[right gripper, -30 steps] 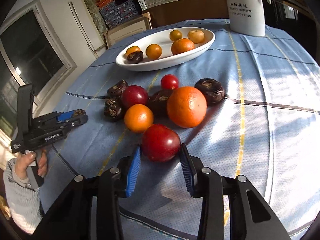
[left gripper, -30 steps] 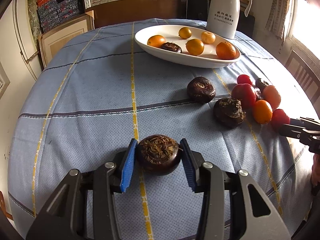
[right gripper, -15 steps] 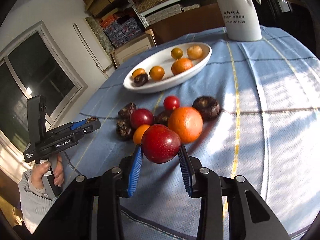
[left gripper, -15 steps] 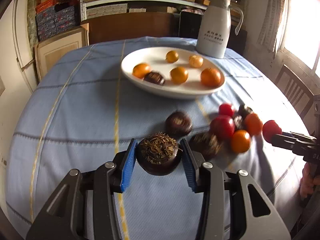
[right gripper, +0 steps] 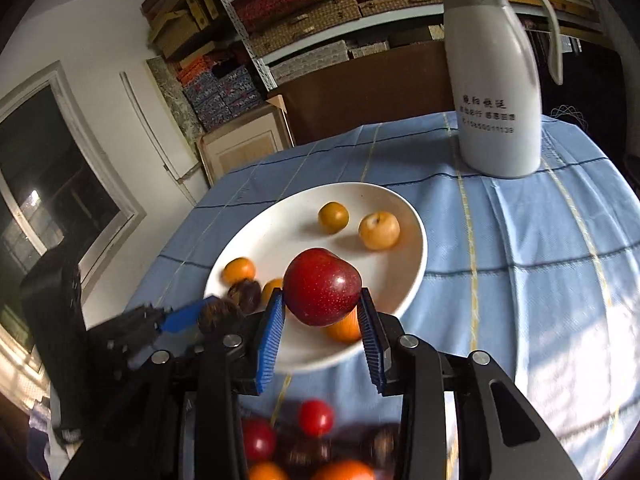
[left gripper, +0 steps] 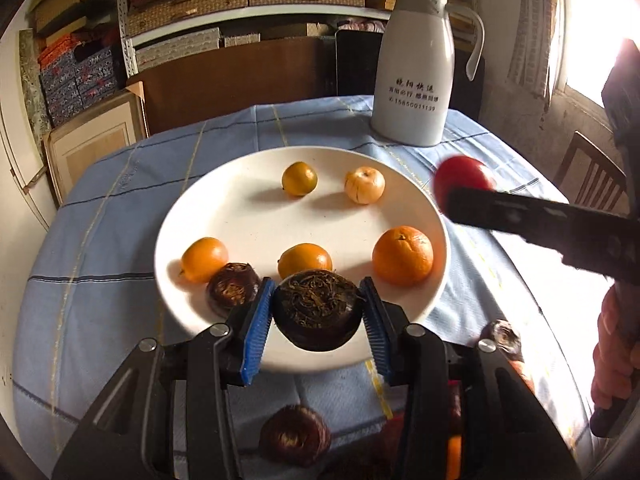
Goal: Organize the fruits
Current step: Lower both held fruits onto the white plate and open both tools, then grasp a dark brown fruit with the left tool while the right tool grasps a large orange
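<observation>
My left gripper (left gripper: 316,322) is shut on a dark brown water chestnut (left gripper: 316,312) and holds it above the near rim of the white plate (left gripper: 248,208). The plate holds several orange fruits, such as an orange (left gripper: 403,255), and another water chestnut (left gripper: 233,288). My right gripper (right gripper: 322,322) is shut on a red plum (right gripper: 322,286) above the plate's (right gripper: 404,256) near rim. In the left wrist view it (left gripper: 468,196) shows at the plate's right edge, holding the plum (left gripper: 460,176).
A white thermos jug (left gripper: 412,68) stands behind the plate on the blue checked tablecloth (left gripper: 100,240). Loose fruit lies near me: a water chestnut (left gripper: 294,436), cherry tomatoes (right gripper: 316,418) and oranges (right gripper: 344,470). Shelves and a wooden chair (left gripper: 592,176) surround the table.
Both grippers lifted their fruit off the cloth and carried it forward to the plate. The left now hangs over the near rim, the right over the plate's right side.
</observation>
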A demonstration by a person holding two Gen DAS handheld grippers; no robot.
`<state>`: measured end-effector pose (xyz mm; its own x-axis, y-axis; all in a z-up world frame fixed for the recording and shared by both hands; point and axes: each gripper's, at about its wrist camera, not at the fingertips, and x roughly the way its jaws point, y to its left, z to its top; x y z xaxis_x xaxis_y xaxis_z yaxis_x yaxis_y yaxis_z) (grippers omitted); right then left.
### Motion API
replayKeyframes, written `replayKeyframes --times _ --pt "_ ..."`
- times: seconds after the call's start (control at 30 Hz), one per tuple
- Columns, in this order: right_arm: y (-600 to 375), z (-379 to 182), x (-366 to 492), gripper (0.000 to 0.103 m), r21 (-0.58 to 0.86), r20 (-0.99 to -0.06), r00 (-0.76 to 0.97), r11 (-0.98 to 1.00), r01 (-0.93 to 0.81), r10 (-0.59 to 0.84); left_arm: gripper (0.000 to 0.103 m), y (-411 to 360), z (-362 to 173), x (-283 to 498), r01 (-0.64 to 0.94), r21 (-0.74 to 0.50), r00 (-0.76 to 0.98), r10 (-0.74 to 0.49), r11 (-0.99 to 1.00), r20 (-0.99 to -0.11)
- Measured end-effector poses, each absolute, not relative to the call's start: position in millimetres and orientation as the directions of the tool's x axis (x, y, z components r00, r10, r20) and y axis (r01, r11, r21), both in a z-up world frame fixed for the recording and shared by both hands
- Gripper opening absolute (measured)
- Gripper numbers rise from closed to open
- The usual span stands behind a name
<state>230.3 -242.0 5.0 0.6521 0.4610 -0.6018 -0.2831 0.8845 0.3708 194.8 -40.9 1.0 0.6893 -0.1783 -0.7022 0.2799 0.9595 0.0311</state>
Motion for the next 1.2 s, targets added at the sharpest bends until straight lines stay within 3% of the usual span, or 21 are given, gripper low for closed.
replayKeyframes --times 0.1,0.23,0.43,0.83,1.2 --pt "-232 -9 258 0.039 0.391 -0.624 0.627 0.881 -0.268 0.467 0.043 -41 -11 204 0.282 0.036 0.676 -0.172 0.959 -0.716" --pt "-230 -21 264 0.045 0.398 -0.634 0.614 0.879 -0.264 0.471 0.065 -34 -14 204 0.276 0.032 0.680 -0.171 0.961 -0.713" --pt "-245 -9 241 0.047 0.409 -0.593 0.656 0.876 -0.254 0.467 0.074 -19 -5 192 0.244 0.026 0.709 -0.160 0.970 -0.687" --pt "-288 -24 164 0.065 0.420 -0.554 0.722 0.888 -0.188 0.415 0.085 23 -12 146 0.165 -0.041 0.711 -0.148 0.985 -0.687" --pt "-299 -45 120 0.066 0.421 -0.574 0.709 0.890 -0.174 0.410 0.089 15 -33 118 0.164 0.050 0.690 -0.078 0.985 -0.719"
